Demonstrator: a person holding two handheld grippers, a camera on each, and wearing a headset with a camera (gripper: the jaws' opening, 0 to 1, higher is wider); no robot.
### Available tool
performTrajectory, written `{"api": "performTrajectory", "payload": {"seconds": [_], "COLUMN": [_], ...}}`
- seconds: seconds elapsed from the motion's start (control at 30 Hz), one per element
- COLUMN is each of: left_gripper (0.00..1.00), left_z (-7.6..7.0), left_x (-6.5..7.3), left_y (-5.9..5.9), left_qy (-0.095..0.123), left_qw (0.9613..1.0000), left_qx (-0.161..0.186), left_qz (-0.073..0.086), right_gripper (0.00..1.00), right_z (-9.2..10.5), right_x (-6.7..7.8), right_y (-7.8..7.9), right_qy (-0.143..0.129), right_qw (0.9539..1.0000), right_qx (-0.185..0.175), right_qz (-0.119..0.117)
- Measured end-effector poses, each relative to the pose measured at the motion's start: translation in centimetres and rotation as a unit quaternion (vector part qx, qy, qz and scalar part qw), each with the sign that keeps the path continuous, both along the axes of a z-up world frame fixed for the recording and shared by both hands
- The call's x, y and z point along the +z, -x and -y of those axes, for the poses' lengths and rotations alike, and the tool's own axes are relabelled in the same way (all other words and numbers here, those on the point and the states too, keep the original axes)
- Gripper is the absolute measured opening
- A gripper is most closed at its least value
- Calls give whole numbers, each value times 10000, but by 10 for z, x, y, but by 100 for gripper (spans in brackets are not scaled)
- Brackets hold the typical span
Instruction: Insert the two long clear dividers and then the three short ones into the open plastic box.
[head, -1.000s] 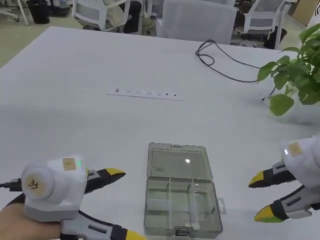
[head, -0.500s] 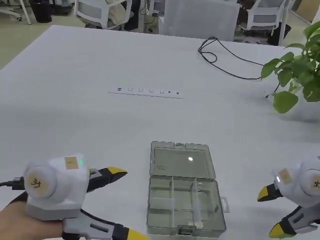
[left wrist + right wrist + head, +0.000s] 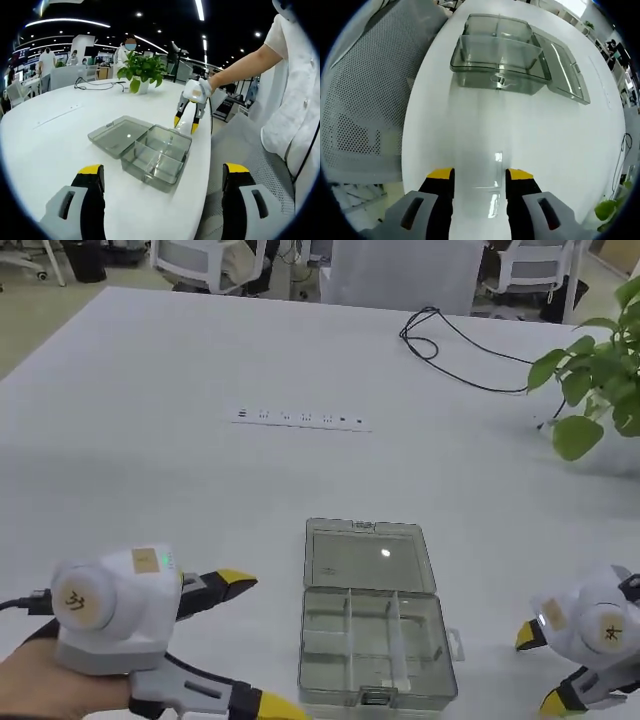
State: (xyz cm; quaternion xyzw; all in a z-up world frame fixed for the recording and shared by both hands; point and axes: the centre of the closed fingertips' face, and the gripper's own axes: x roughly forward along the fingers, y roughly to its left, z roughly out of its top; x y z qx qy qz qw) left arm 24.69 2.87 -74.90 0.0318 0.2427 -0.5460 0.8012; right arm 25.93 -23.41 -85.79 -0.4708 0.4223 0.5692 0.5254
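- Box (image 3: 302, 660) sits open on the white table (image 3: 150, 440), close to the near edge. Its lid (image 3: 368, 555) is flipped flat on the far side.
- Clear dividers (image 3: 396, 635) are already standing inside and split the box into compartments. They're see-through, so I honestly can't count them.
- Left gripper (image 3: 257, 644) is off to the left of the box, held in a hand (image 3: 50, 690). Its yellow-tipped jaws are spread wide, gripping nothing and pointing over toward the box without touching it.
- In the left gripper view, that gripper (image 3: 163, 168) has the box (image 3: 150, 177) straight ahead, just past the tips and framed in the gap between the jaws, with the lid to the left.
- The same view shows the right gripper (image 3: 185, 125) hanging beyond the far side of the box, tips down and parted. A potted plant (image 3: 142, 67) is further back.
- Right gripper (image 3: 540, 668) is at the bottom right in the head view, to the right of the box and clear of it.
- Its own view has that gripper (image 3: 480, 173) with jaws apart, though a narrower gap than the left one. Glossy tabletop with some glare shows through the gap. The box (image 3: 495, 80) is well ahead, up the view.
- Further back on the table there's a white power strip (image 3: 300, 420), a black cable (image 3: 450, 350) and the plant (image 3: 600, 380).
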Motion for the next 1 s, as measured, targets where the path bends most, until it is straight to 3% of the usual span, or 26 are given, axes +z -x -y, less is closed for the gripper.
{"api": "performTrajectory", "payload": {"seconds": [0.33,0.67,0.83,1.0], "left_gripper": [100,100,100,100], "left_z": [0,-1,-1,2], "left_x": [0,1,4,12], "left_y": [-1,-1,-3,-7], "left_qy": [18,38,57,139], "left_qw": [10000,10000,10000,9998], "left_qx": [15,28,53,110], "left_qz": [3,4,3,-24], "right_gripper": [33,33,33,33], "right_z": [0,1,-2,-13], "right_x": [0,2,15,39], "right_y": [-3,-2,-3,-7], "right_qy": [4,26,-143,-392], "right_qw": [9999,9998,9992,9975], "right_qx": [-106,-216,-357,-450], "right_qz": [-7,47,144,381]}}
